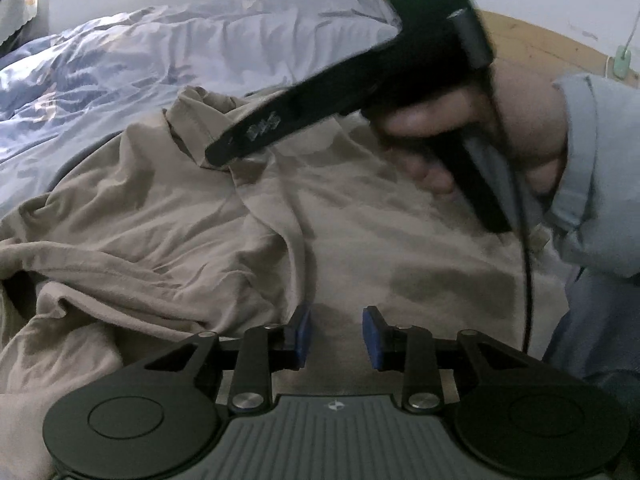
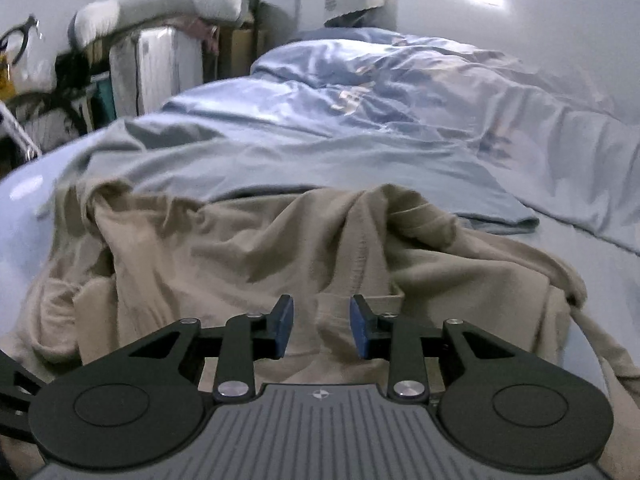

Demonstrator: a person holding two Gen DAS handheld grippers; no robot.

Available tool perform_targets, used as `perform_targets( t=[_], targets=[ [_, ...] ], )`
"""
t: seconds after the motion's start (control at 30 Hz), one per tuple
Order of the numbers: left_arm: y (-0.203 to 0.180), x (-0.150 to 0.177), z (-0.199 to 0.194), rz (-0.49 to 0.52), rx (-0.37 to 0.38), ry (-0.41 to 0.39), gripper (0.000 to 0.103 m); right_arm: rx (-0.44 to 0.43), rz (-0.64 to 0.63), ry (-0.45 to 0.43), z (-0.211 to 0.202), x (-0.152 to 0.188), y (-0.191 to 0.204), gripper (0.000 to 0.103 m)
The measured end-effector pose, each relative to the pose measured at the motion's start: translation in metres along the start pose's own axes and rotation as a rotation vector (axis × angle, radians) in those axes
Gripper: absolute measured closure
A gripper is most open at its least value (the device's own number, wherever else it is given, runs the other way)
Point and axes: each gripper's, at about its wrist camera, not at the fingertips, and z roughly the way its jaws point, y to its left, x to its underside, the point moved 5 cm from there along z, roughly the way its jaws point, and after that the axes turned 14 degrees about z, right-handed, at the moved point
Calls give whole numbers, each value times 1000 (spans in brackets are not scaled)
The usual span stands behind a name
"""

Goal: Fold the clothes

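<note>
— Beige cotton, that garment (image 1: 208, 216), lying rumpled on the bed (image 2: 580, 272) near the edge where the person stands. Pale blue sheet under it, and a blue quilt (image 2: 360, 92) heaped further back toward the window.

— Is either tool holding it?

— No. The left gripper (image 1: 336, 334) hangs over a flatter stretch of the cloth with its blue pads (image 1: 303, 330) set apart, a clear gap between them and only the fabric showing below. Nothing is pinched.

— And the other one?

— The right gripper (image 2: 321, 330) is the same: jaws parted, no cloth between the pads, a wrinkled ridge of the garment under the gap. From the left side you see that tool's dark body crossing above the bunched part of the cloth, held by a hand (image 1: 492, 140) in a light blue sleeve (image 1: 596, 168). Whether its tip touches the fabric there, I can't tell; it's blurred.

— How does the garment lie?

— Spread wide but creased, with a folded-over hump at the far side and loose folds trailing off to the left.
</note>
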Motion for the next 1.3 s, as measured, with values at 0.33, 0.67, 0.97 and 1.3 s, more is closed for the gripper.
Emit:
perform_targets(
  t=[0.33,0.67,0.97,1.3],
  targets=[
    [3,1,-13,28,-29,-35,74,157,-41,30,18,7,-7,97],
    [-1,-5,-21,113,-133,-66,69,138,237,-11,-38,-13,-82,97],
    [-12,-18,-2,238,-195,-35,69,132,218,60,-46,3,-92,97],
    [-5,-22,19,223,-270,20,69,102,207,64,-59,12,-99,75]
  ],
)
